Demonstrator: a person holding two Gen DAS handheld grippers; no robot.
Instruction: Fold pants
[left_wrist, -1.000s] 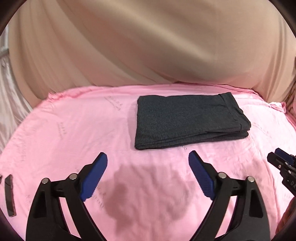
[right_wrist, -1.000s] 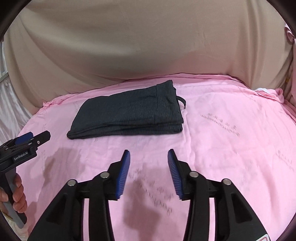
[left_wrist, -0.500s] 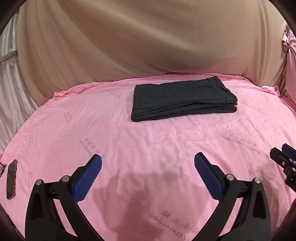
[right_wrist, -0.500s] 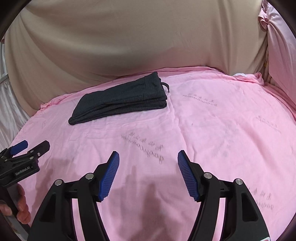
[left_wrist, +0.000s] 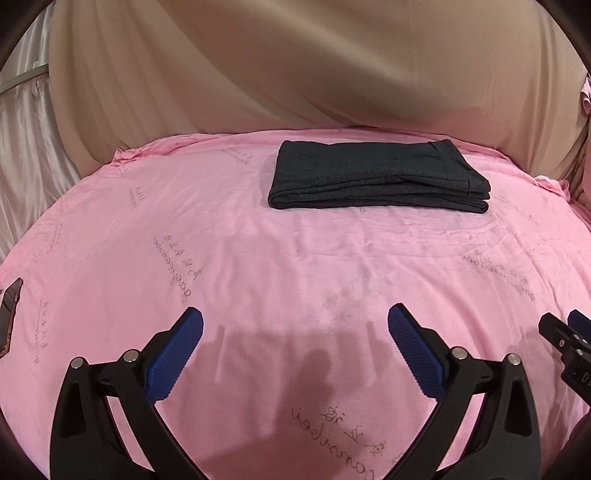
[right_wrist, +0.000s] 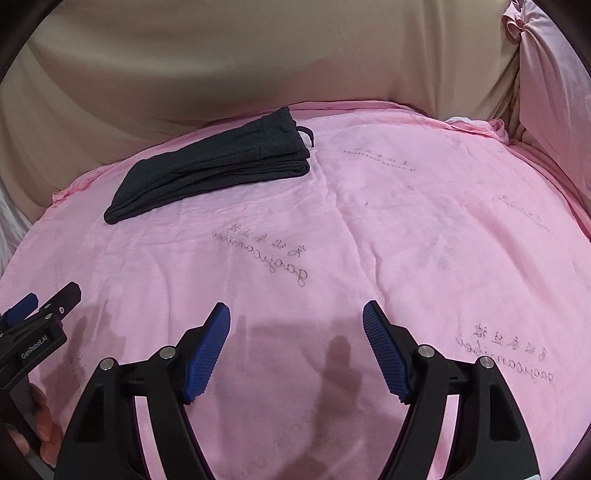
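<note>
- Pants (left_wrist: 376, 181): one pair, dark grey, folded into a flat rectangular stack. It lies at the far side of the surface, well apart from both tools. A drawstring end (right_wrist: 307, 136) protrudes at the waistband end.
- Grippers: two. Left gripper (left_wrist: 295, 332): jaws spread wide, holding nothing, above bare cloth. Right gripper (right_wrist: 296, 325): jaws spread wide, holding nothing, above bare cloth.
- Fingers (right_wrist: 46, 430): part of one hand visible, on the left tool's handle at the lower left edge of the right wrist view.
- Flat dark object (left_wrist: 9, 314): one, at the left edge of the cloth; identity cannot be told.
- Surface: pink sheet (left_wrist: 258, 258), lightly creased, covering the whole work area.
- Room: beige draped fabric (left_wrist: 295, 66) behind the surface; pale satin fabric (left_wrist: 26, 140) at far left; knotted pink fabric (right_wrist: 543, 59) at upper right.
- Writing: repeated cursive script and small characters printed on the sheet, not legible. The left tool's body reads "GenRobot.AI" (right_wrist: 34, 347).
</note>
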